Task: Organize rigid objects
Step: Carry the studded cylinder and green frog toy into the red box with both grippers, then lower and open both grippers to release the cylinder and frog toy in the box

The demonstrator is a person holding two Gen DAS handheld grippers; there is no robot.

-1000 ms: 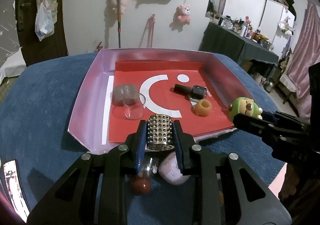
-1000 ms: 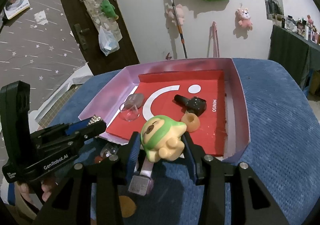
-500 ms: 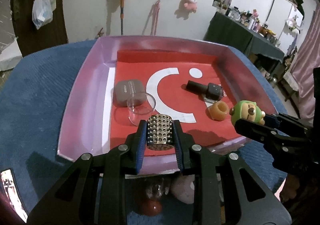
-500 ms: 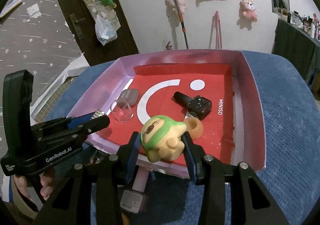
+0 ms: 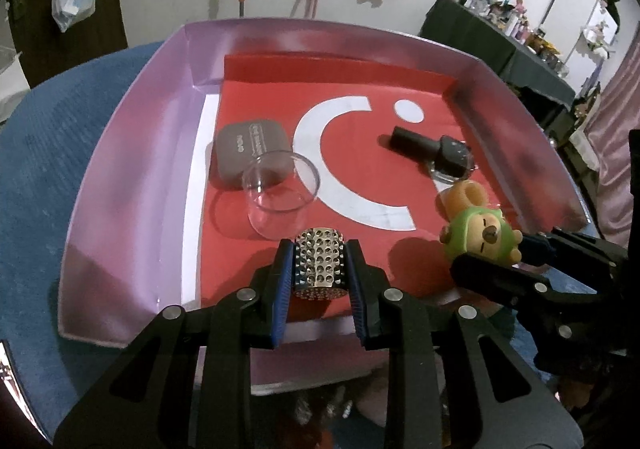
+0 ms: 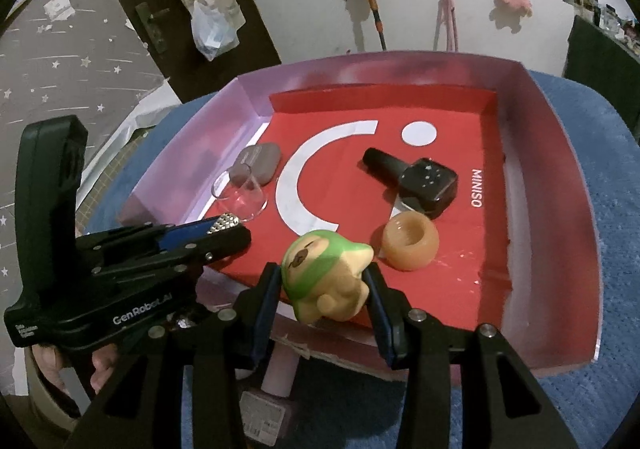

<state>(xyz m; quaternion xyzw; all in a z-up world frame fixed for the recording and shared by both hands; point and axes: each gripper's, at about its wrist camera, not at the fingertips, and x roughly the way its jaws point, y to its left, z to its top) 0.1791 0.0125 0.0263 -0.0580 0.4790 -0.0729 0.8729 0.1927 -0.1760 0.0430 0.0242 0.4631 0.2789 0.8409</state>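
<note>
My left gripper (image 5: 319, 269) is shut on a studded silver cylinder (image 5: 319, 263), held over the front part of the pink tray (image 5: 132, 153), which has a red liner. My right gripper (image 6: 325, 285) is shut on a green-hooded bear figurine (image 6: 324, 281) above the tray's front edge; the figurine also shows in the left wrist view (image 5: 478, 237). In the tray lie a grey case (image 5: 250, 149), a clear cup (image 5: 280, 197), a black nail polish bottle (image 5: 434, 151) and an orange ring-shaped piece (image 6: 410, 243). The left gripper shows in the right wrist view (image 6: 224, 229).
The tray sits on a blue cloth surface (image 6: 624, 209). A pink bottle (image 6: 276, 381) lies on the cloth under my right gripper. More small items lie under the left gripper (image 5: 320, 405), mostly hidden. A wall with hanging toys stands behind.
Both grippers have moved forward and over the tray's front edge, each still holding its object. The items on the cloth have slid below and behind the fingers.
</note>
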